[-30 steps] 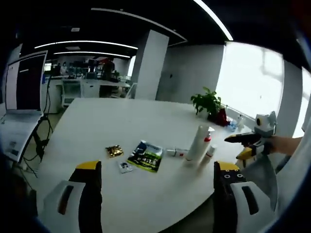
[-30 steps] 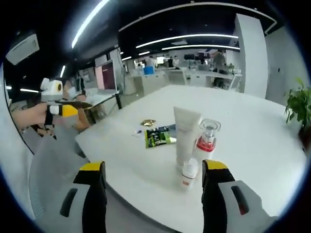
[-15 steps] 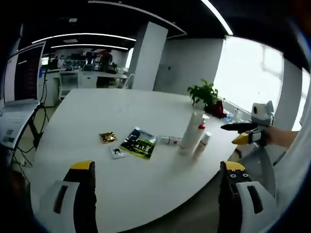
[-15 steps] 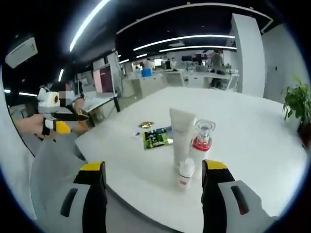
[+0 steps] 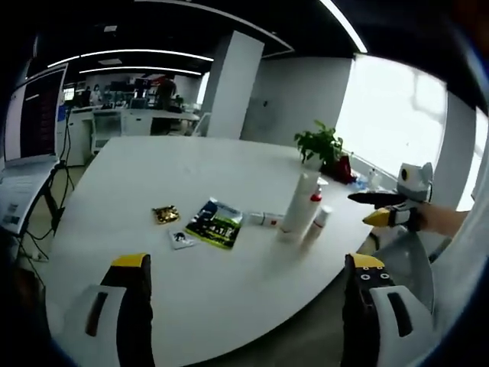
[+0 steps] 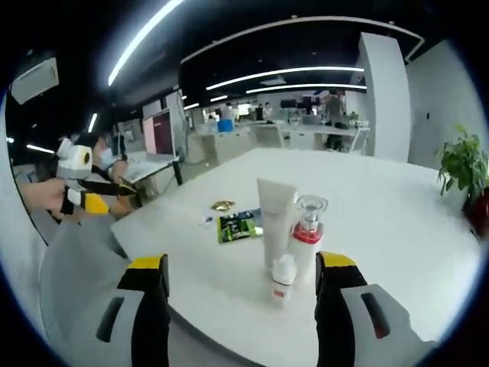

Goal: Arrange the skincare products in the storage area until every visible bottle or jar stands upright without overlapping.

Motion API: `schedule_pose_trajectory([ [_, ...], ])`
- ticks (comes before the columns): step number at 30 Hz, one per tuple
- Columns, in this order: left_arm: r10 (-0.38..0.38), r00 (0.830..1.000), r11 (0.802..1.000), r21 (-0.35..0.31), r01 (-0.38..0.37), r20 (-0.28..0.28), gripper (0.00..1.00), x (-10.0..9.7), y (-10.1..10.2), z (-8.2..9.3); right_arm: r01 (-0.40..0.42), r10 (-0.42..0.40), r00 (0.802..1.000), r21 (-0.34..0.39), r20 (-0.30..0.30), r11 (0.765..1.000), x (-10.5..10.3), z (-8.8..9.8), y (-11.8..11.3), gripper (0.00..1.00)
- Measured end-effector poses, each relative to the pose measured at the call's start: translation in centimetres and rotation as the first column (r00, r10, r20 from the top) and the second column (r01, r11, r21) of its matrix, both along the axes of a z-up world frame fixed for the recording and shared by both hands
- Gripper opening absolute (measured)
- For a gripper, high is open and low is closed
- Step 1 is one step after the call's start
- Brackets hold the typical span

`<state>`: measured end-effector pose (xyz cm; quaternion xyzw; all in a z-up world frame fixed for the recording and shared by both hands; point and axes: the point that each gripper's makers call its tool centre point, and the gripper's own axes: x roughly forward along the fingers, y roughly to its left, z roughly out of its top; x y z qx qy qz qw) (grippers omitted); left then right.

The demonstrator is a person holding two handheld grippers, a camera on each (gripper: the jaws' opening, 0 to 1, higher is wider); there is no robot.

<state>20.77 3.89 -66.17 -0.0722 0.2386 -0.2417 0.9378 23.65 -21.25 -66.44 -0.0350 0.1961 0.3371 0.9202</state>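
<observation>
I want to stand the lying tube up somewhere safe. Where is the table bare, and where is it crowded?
Bare: the white table's near edge before the green sachet, and its far half toward the potted plant. Crowded: around the tall white tube, red-collared pump bottle and small white bottle.

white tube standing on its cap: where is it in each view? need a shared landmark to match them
Left gripper view: white tube stands right of centre, just right of the green sachet.
Right gripper view: white tube stands near centre, behind the small white bottle.
Shared landmark: the green sachet, flat on the white table.
</observation>
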Motion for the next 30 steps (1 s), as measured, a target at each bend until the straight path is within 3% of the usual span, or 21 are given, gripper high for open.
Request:
schedule_pose_trajectory([
  [7,-0.038,0.999,0.999,0.017,0.039,-0.027,0.95,0.6,-1.5,-0.1,-0.003,0.003,1.000,-0.008,-0.014,1.000,-0.1,-0.3,0.1,0.78],
  [13,-0.092,0.996,0.995,0.046,0.093,-0.018,0.92,2.7,-2.8,0.0,0.000,0.000,1.000,-0.016,-0.011,1.000,-0.1,-0.4,0.0,0.77],
  [25,-0.242,0.969,0.964,0.101,0.245,-0.039,0.88,5.3,-7.5,-1.4,0.019,-0.020,1.000,-0.036,-0.018,0.999,-0.1,-0.6,-0.4,0.76],
  [30,-0.276,0.960,0.952,0.120,0.280,-0.053,0.86,6.5,-8.1,-2.1,0.026,-0.027,0.999,-0.045,-0.022,0.999,0.0,-0.8,-0.5,0.76],
])
